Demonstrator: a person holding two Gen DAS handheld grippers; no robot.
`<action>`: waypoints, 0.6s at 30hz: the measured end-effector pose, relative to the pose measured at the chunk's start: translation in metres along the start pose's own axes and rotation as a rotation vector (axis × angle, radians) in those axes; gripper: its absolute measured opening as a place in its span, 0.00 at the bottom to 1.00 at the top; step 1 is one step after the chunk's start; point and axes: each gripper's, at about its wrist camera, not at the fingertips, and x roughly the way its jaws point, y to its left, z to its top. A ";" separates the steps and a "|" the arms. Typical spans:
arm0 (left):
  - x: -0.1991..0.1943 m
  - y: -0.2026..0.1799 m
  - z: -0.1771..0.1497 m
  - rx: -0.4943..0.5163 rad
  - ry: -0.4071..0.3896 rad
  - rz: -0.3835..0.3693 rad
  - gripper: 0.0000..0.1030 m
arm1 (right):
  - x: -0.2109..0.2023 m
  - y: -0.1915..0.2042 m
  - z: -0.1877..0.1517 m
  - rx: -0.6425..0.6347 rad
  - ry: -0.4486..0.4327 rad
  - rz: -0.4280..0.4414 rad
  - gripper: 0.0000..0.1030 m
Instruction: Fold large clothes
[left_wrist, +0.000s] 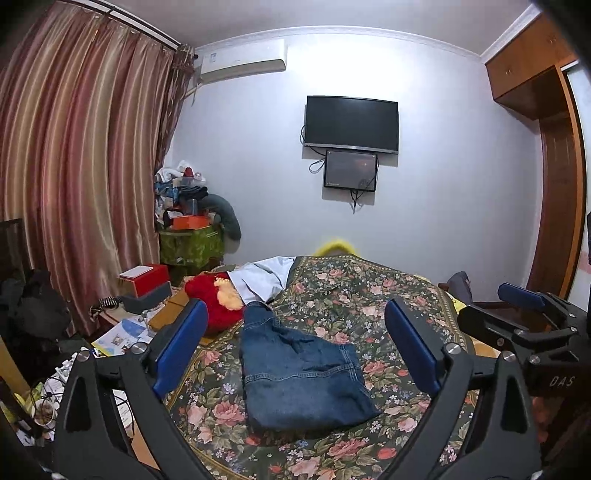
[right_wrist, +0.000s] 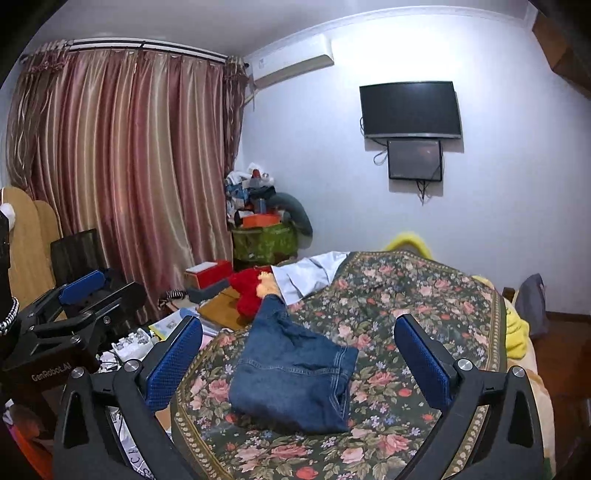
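Note:
A pair of blue jeans (left_wrist: 301, 373) lies folded into a compact bundle on the floral bedspread (left_wrist: 369, 295), with one leg end trailing toward the far left. It also shows in the right wrist view (right_wrist: 291, 373). My left gripper (left_wrist: 295, 347) is open and empty, held above and in front of the jeans, not touching them. My right gripper (right_wrist: 299, 354) is open and empty too, at a similar height to the right. The right gripper shows at the right edge of the left wrist view (left_wrist: 524, 314).
A red plush toy (left_wrist: 218, 299) and a pale blue garment (left_wrist: 258, 277) lie at the bed's far left. A cluttered bedside table (left_wrist: 140, 314) with a red box stands left of the bed. Curtains, a wall TV (left_wrist: 351, 123) and a wardrobe (left_wrist: 546, 147) surround the bed.

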 end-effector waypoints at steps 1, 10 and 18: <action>0.000 0.001 0.000 0.000 0.001 -0.001 0.95 | 0.001 -0.001 0.000 0.003 0.001 0.001 1.00; -0.002 -0.002 -0.003 0.006 -0.002 0.001 0.97 | 0.000 0.000 0.000 0.001 0.000 -0.001 1.00; -0.001 -0.003 -0.003 0.001 0.000 -0.001 0.98 | 0.000 -0.004 0.000 0.012 0.002 0.000 1.00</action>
